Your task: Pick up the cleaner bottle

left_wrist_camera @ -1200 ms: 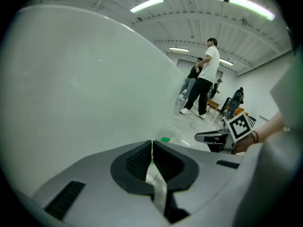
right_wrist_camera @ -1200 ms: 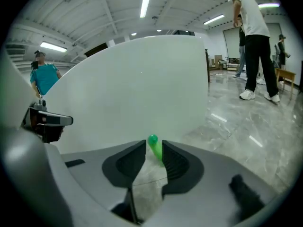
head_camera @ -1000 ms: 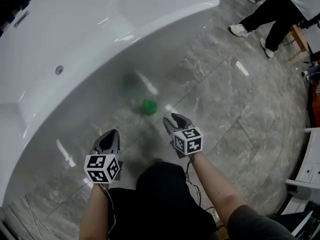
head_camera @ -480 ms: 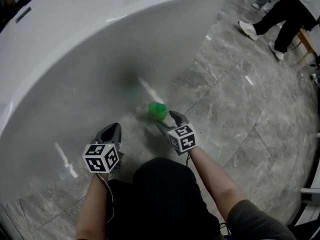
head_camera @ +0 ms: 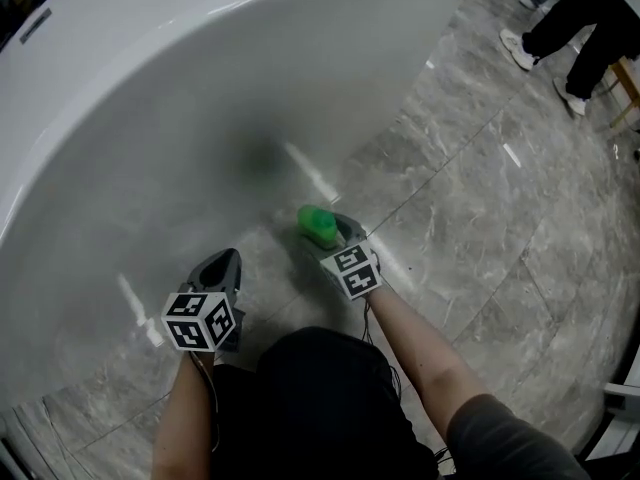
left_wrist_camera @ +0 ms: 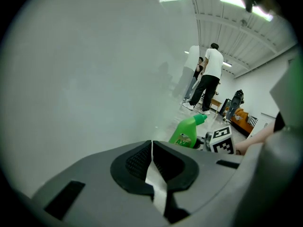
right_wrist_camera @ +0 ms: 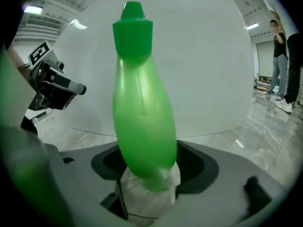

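- Bathtub (head_camera: 200, 88): its white outer wall curves close behind the work area. If I push forward too far, the bottle will be driven against this wall and may tip or skid.
- Floor (head_camera: 480, 248): polished grey stone tile that looks slick to me. A bottle nudged on it will probably slide rather than stay put.
- Cleaner bottle (right_wrist_camera: 142, 126): a green bottle that stands on its base on the floor, cap up, just beside the tub wall. Its lower body sits between the right jaws. The body is rounded and smooth, so I expect an off-centre squeeze to rotate it or push it out forward. A squeeze that is too hard could dent the plastic.
- Right gripper (right_wrist_camera: 151, 169): released. Its jaws have just been opening and stand wide on either side of the bottle, and I see no pad pressing on it yet. If I lift before closing, the bottle will stay on the floor. If one pad touches first, it could knock the bottle over.
- Left gripper (left_wrist_camera: 151, 155): clenched on nothing, jaws together. It hangs well apart from the bottle on the tub side, so it poses no risk if I hold it there.
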The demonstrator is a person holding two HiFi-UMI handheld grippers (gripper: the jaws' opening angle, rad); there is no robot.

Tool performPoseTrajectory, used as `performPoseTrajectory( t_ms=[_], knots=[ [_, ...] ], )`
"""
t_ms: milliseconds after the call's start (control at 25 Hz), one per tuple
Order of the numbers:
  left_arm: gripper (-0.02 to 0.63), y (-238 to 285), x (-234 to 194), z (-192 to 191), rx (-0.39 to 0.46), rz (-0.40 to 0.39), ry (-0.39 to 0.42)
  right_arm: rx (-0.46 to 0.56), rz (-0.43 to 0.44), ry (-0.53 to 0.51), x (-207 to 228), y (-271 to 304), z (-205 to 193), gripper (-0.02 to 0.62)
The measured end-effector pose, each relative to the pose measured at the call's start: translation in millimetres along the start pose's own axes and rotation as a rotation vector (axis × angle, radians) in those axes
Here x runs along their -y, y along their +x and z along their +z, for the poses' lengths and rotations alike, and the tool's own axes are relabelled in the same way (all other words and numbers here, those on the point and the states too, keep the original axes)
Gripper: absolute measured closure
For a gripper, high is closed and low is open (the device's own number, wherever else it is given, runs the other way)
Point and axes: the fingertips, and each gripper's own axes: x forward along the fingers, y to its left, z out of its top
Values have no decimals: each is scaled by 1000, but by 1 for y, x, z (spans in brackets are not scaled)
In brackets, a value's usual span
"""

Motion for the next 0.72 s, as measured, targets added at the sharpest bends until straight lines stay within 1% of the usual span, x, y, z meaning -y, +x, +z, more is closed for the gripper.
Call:
performPoseTrajectory(
  t_ms=[200, 240, 320, 440, 560, 640, 720],
  knots=[
    [586, 5, 1, -1, -3, 0, 38, 22, 28, -25, 0, 13, 4, 305],
    [586, 5, 1, -2, -10, 1, 39, 20, 37, -33, -1, 14, 5, 315],
    [586, 5, -2, -5, -23, 3, 29, 8, 49, -65, -4, 17, 6, 367],
    [586, 2, -7, -7, -27, 13, 17, -5, 56, -77, -7, 19, 5, 382],
    [586, 0, -6, -8, -22, 12, 5, -7, 55, -22, -1, 18, 4, 387],
    [586, -2, -4, -10, -23, 10, 4, 8, 46, 66, 7, 19, 4, 388],
    [586, -4, -3, -11, -26, 7, 5, 27, 45, 180, 17, 18, 4, 390]
  ],
)
